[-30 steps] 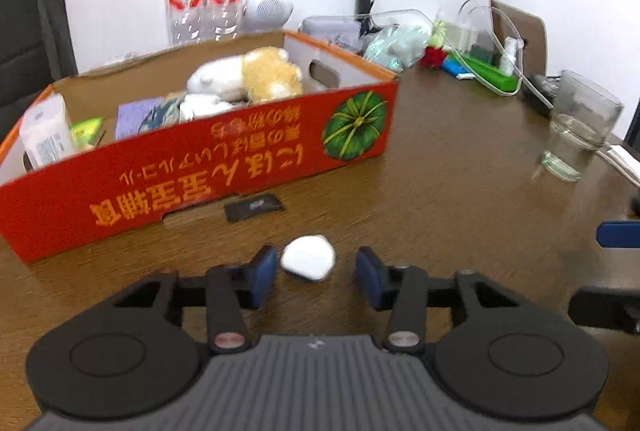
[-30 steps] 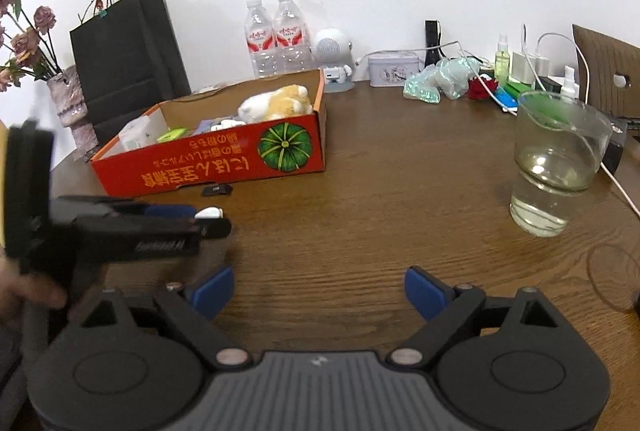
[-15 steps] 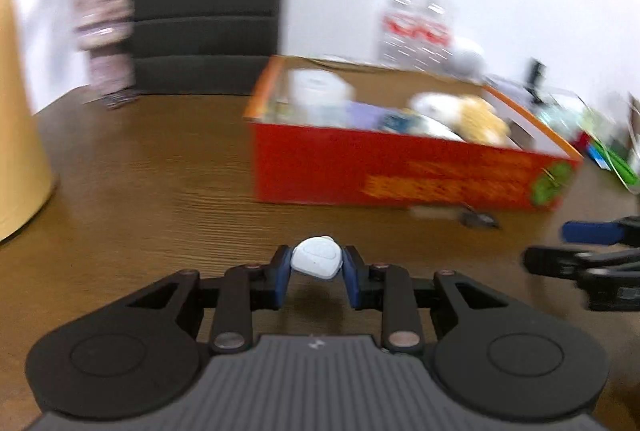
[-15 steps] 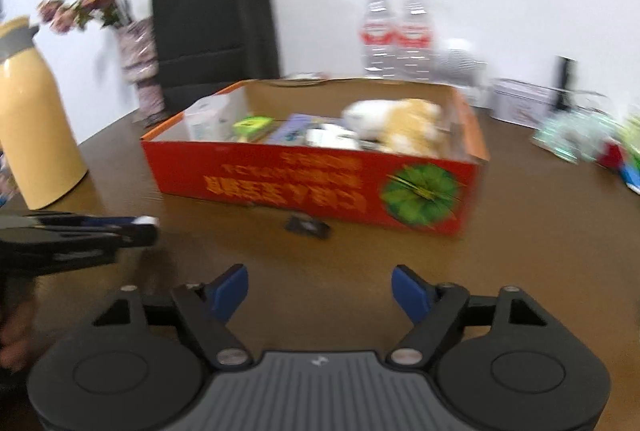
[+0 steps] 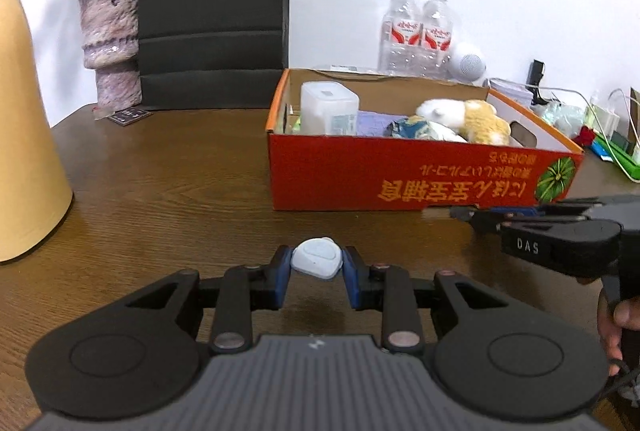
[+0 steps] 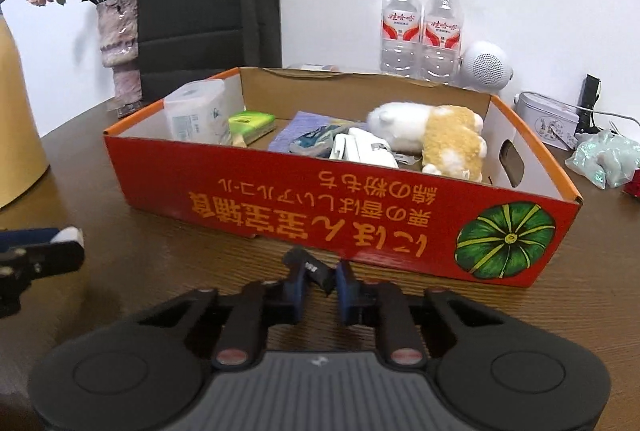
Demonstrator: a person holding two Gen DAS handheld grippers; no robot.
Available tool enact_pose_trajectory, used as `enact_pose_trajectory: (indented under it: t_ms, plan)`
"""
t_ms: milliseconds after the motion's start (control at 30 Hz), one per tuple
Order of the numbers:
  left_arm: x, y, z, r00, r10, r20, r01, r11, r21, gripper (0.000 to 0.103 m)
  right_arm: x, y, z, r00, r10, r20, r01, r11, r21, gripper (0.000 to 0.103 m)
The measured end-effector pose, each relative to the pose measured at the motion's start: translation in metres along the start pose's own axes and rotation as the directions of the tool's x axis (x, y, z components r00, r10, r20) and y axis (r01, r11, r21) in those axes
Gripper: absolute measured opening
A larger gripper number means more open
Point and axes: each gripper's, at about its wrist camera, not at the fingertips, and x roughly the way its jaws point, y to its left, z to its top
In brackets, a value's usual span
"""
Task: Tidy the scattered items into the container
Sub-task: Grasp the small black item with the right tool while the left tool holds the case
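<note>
My left gripper (image 5: 317, 267) is shut on a small white earbud case (image 5: 318, 263) and holds it above the table, in front of the red cardboard box (image 5: 400, 179). My right gripper (image 6: 319, 275) is shut on a small black flat item (image 6: 314, 268) close to the box's front wall (image 6: 304, 219). The box holds a plush toy (image 6: 436, 139), a white canister (image 6: 196, 117), a green packet (image 6: 251, 121) and other items. The left gripper also shows at the left edge of the right wrist view (image 6: 40, 251), and the right gripper at the right of the left wrist view (image 5: 560, 231).
A yellow flask (image 5: 24, 135) stands at the left. A vase with dried flowers (image 5: 110, 47) and a black paper bag (image 5: 214, 15) stand behind. Two water bottles (image 6: 420, 27), a white speaker (image 6: 486, 65), a tin (image 6: 548, 119) and cables lie beyond the box.
My left gripper shut on the white case, lifted it and swung left. My right gripper moved in to the black item by the box and shut on it.
</note>
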Motion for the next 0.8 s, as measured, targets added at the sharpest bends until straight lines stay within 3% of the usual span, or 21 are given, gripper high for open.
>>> enact_pose_trajectory:
  t_ms: [67, 333, 400, 433, 467, 567, 800]
  plan:
    - [0.001, 0.0, -0.001, 1.0, 0.005, -0.002, -0.005, 1.0, 0.001, 0.028, -0.001, 0.0, -0.001, 1.0, 0.0, -0.001, 0.0, 1.0, -0.017, 0.0]
    - [0.008, 0.0, -0.004, 0.999, -0.02, -0.034, 0.018, 0.999, -0.05, 0.028, -0.033, 0.008, -0.018, 0.998, 0.059, 0.003, -0.059, 0.997, -0.041, 0.001]
    - [0.008, -0.003, -0.005, 1.0, -0.012, -0.028, 0.011, 0.999, -0.043, 0.028, -0.027, 0.003, -0.008, 0.997, 0.07, 0.011, -0.07, 0.997, -0.023, 0.02]
    - [0.009, -0.004, -0.006, 1.0, -0.005, -0.029, 0.004, 0.999, -0.036, 0.028, -0.02, 0.0, -0.003, 0.996, 0.085, 0.008, -0.085, 0.996, -0.02, 0.04]
    - [0.01, -0.005, -0.007, 0.999, 0.002, -0.034, -0.003, 0.999, -0.034, 0.028, -0.014, -0.002, 0.002, 0.995, 0.099, 0.013, -0.099, 0.995, -0.028, 0.048]
    - [0.012, -0.001, -0.008, 0.999, 0.002, -0.052, -0.004, 0.998, -0.055, 0.028, 0.003, 0.001, 0.013, 0.999, 0.053, 0.006, -0.052, 0.996, -0.076, 0.05]
    - [0.007, -0.008, -0.012, 0.999, -0.006, -0.048, 0.005, 1.0, -0.02, 0.028, 0.022, -0.005, 0.015, 0.994, 0.106, -0.013, -0.107, 0.992, -0.068, 0.05]
